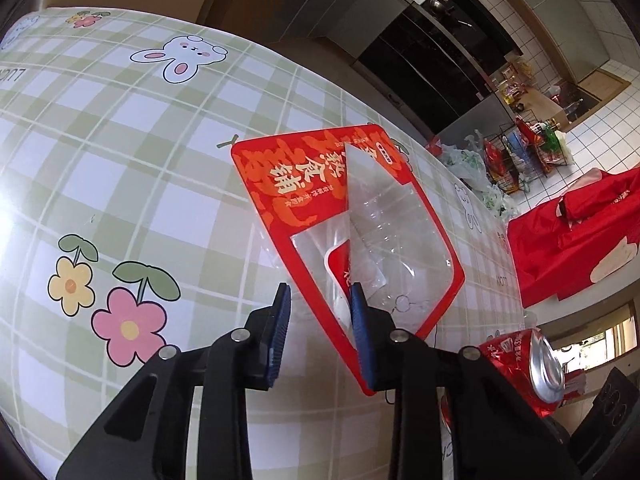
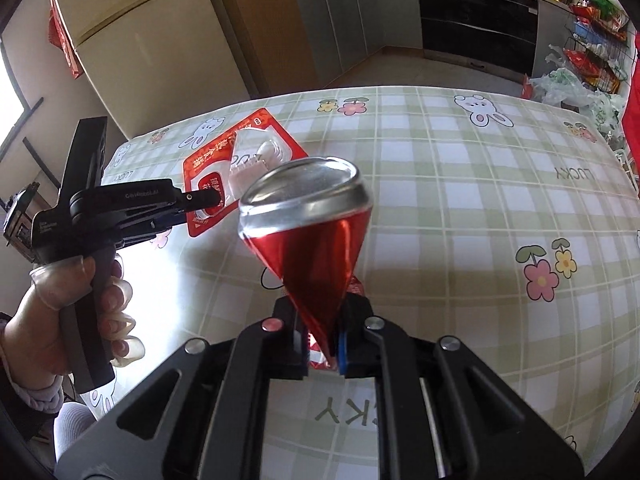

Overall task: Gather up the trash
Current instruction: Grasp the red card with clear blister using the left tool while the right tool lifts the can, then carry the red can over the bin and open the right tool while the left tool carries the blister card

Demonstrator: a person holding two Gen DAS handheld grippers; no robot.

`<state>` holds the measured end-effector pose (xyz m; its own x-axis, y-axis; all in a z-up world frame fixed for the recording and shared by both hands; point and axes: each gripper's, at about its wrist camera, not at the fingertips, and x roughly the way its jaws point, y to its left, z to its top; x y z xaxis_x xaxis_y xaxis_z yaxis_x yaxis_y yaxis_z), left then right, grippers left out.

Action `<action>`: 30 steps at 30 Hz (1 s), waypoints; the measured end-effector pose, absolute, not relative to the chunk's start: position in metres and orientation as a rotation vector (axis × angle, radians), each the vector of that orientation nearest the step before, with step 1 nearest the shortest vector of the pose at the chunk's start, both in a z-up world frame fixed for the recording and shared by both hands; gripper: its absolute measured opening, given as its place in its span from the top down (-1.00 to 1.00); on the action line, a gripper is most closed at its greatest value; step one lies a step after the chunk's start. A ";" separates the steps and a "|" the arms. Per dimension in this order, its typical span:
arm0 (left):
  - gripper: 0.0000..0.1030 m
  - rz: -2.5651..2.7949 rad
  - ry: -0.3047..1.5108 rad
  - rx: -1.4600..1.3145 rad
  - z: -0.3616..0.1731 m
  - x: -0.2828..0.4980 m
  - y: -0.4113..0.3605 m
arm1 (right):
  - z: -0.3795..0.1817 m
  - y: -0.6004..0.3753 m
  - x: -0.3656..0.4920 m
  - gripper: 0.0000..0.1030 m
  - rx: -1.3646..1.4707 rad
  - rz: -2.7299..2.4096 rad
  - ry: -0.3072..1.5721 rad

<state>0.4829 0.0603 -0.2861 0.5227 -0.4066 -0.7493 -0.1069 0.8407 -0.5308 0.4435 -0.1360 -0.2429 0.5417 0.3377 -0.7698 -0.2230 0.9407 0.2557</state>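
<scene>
A red and clear plastic food wrapper [image 1: 340, 216] lies flat on the checked tablecloth [image 1: 140, 160]. My left gripper [image 1: 320, 320] is open just over the wrapper's near edge, its right finger over the clear part and its left finger beside the red border. The wrapper also shows in the right wrist view [image 2: 236, 160], with the left gripper [image 2: 200, 200] at its near end. My right gripper [image 2: 320, 344] is shut on a crushed red drink can [image 2: 308, 224] and holds it above the table. The can shows at the right of the left wrist view [image 1: 528, 368].
The table's far edge [image 2: 400, 90] faces kitchen cabinets and a fridge [image 2: 132, 40]. A red cloth bag [image 1: 576, 232] lies past the table's right side. A wire rack with bags [image 1: 516, 152] stands on the tiled floor beyond.
</scene>
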 end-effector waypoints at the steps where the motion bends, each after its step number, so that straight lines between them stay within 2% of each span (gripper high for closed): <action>1: 0.47 -0.184 1.015 -0.565 -0.286 0.482 0.061 | -0.242 -0.138 0.441 0.75 0.140 0.333 0.941; 7: 0.54 -0.179 0.986 -0.519 -0.274 0.461 0.070 | -0.228 -0.144 0.426 0.75 0.180 0.341 0.910; 15: 0.54 -0.167 0.892 -0.412 -0.226 0.407 0.086 | -0.197 -0.144 0.391 0.75 0.197 0.364 0.860; 25: 0.54 -0.163 0.776 -0.388 -0.160 0.296 0.117 | -0.154 -0.146 0.331 0.75 0.213 0.388 0.804; 30: 0.54 -0.173 0.750 -0.444 -0.145 0.237 0.126 | -0.136 -0.145 0.294 0.75 0.200 0.399 0.781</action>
<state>0.2370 0.1256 -0.1449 0.7227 -0.3073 -0.6191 -0.0046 0.8936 -0.4488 0.2943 -0.1454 -0.1365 0.6408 0.4202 -0.6425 -0.2743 0.9070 0.3196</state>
